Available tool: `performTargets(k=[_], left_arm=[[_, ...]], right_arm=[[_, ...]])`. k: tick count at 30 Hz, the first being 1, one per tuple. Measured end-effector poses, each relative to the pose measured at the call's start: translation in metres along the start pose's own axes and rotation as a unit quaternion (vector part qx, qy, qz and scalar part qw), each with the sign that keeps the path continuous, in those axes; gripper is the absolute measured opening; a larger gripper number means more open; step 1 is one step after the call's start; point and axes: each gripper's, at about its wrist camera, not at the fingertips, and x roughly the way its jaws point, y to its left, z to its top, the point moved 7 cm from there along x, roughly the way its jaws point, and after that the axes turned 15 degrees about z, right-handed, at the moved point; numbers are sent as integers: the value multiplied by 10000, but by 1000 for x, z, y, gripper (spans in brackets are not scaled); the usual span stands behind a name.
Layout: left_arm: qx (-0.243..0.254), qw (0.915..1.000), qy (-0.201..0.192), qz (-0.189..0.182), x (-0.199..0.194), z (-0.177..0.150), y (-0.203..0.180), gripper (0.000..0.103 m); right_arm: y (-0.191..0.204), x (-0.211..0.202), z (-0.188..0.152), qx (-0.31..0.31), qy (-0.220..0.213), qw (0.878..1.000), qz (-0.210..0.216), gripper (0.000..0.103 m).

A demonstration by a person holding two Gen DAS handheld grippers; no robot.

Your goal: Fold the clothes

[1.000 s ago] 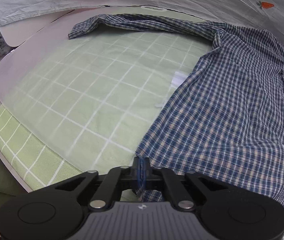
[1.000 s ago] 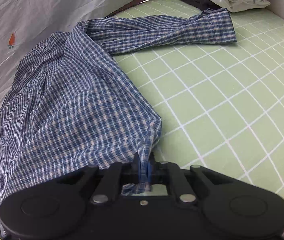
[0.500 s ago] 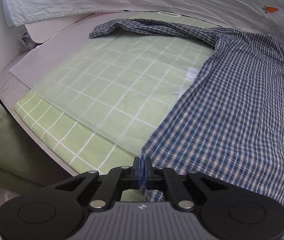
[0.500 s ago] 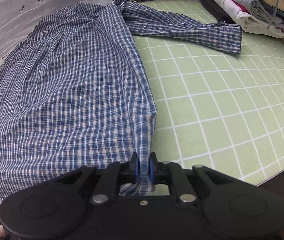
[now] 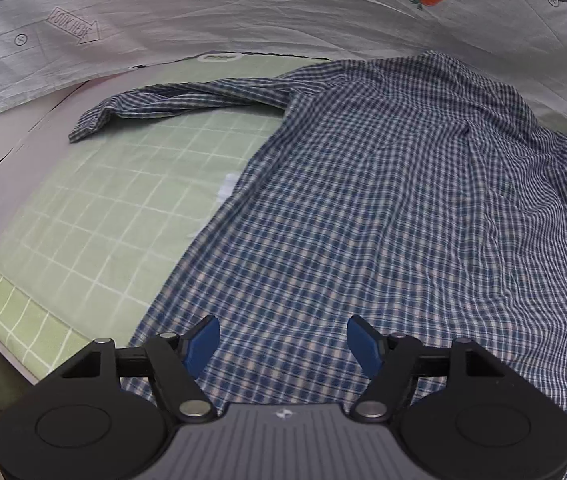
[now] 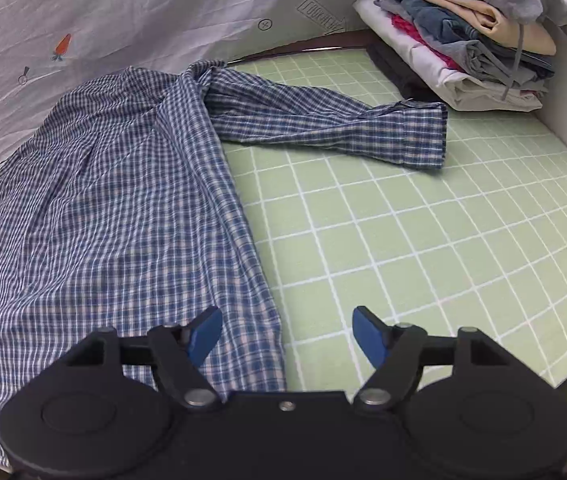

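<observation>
Both our tongs — left, right — hang spread over the shirt, flat, sleeves out; we'd pinch a sleeve near its cuff and fold inward.

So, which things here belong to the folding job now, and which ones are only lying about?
Belong to the job:
- checked shirt, spread flat, both sleeves out
- left hand-held gripper, open over the hem
- right hand-held gripper, open at the shirt's edge
- green grid mat under it

Lying about:
- pile of folded clothes
- white printed sheet behind
</observation>
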Motion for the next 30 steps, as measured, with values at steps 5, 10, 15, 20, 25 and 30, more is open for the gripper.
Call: performTargets(k=[5,10,15,20,25,30], left_arm=[[361,9989,254,-127,20,7,-37,72],[440,9981,405,-159,40,23,-63,72],[451,9975,528,-147,59,38,-85,72],[483,9969,618,-45,71,49,-105,75],[375,9974,619,46,75,55,-114,85],[387,9973,600,166,75,55,-113,90]], right_arm=[[-29,8,17,589,-236,9980,23,102],[-52,30,41,1122,-455,9926,72,103],[-86,58,70,2056,-753,9757,77,103],[-110,74,94,2443,-972,9648,-61,100],[-132,89,116,2723,-1147,9551,-229,81],[-154,104,137,2998,-1321,9440,-398,31]])
